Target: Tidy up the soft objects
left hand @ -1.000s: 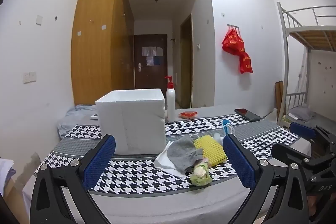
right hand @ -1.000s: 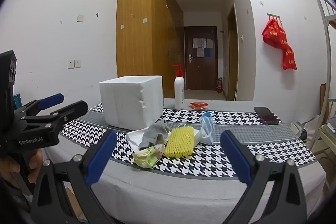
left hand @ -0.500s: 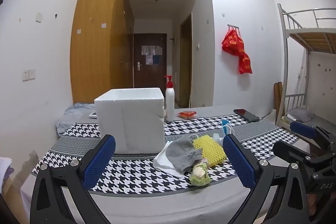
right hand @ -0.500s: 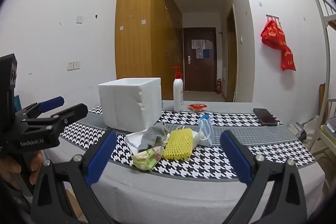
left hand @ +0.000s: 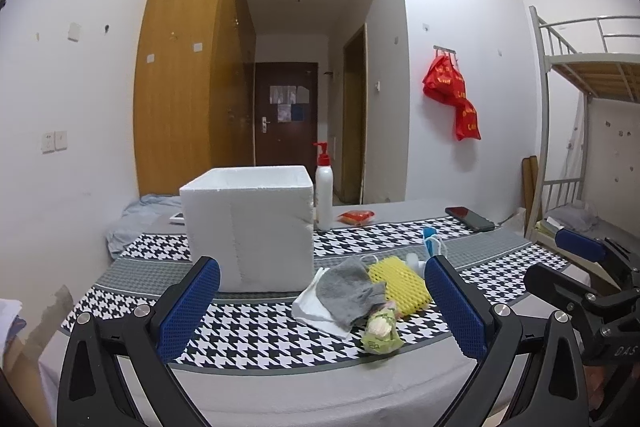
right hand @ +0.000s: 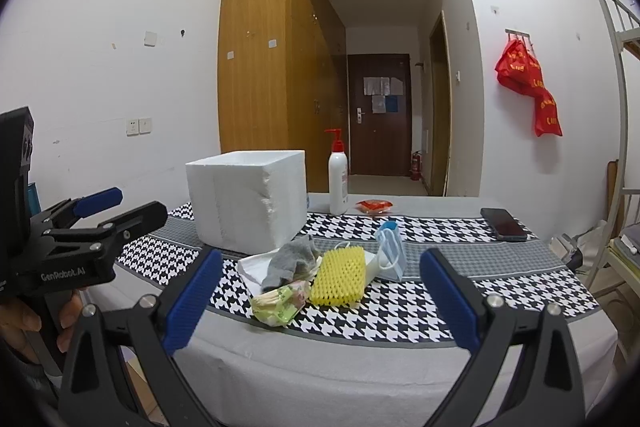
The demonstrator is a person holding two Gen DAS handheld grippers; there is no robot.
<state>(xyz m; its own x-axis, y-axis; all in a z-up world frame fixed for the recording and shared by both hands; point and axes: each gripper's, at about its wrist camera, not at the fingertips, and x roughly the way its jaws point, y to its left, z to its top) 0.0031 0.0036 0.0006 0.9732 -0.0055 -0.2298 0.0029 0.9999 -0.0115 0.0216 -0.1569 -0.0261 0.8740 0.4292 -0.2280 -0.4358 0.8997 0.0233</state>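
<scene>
Two hand-held grippers up front, both spread wide with nothing between the blue pads: left hand-held gripper (left hand: 320, 311) and right hand-held gripper (right hand: 320, 301), each hovering short of the near edge of the surface (right hand: 400, 359), not touching anything. Small heap of soft stuff sitting mid-surface on the black-and-white houndstooth cloth (left hand: 240, 323): crumpled grey sock (right hand: 290, 261) lying on a folded white cloth (right hand: 250, 269), yellow knobbly foam sponge (right hand: 340, 277) just beside them on the right, crinkly green plastic packet (right hand: 282, 303) at the front touching the sock, light blue face mask (right hand: 392, 251) standing behind the sponge. Open-topped white styrofoam box (left hand: 250, 227) right behind and left of the heap, upright; can't tell what's inside. White pump bottle with red top (left hand: 324, 187) further back, small red packet (left hand: 356, 215) next to it, black phone (left hand: 470, 219) off to the right, well apart from the pile.
</scene>
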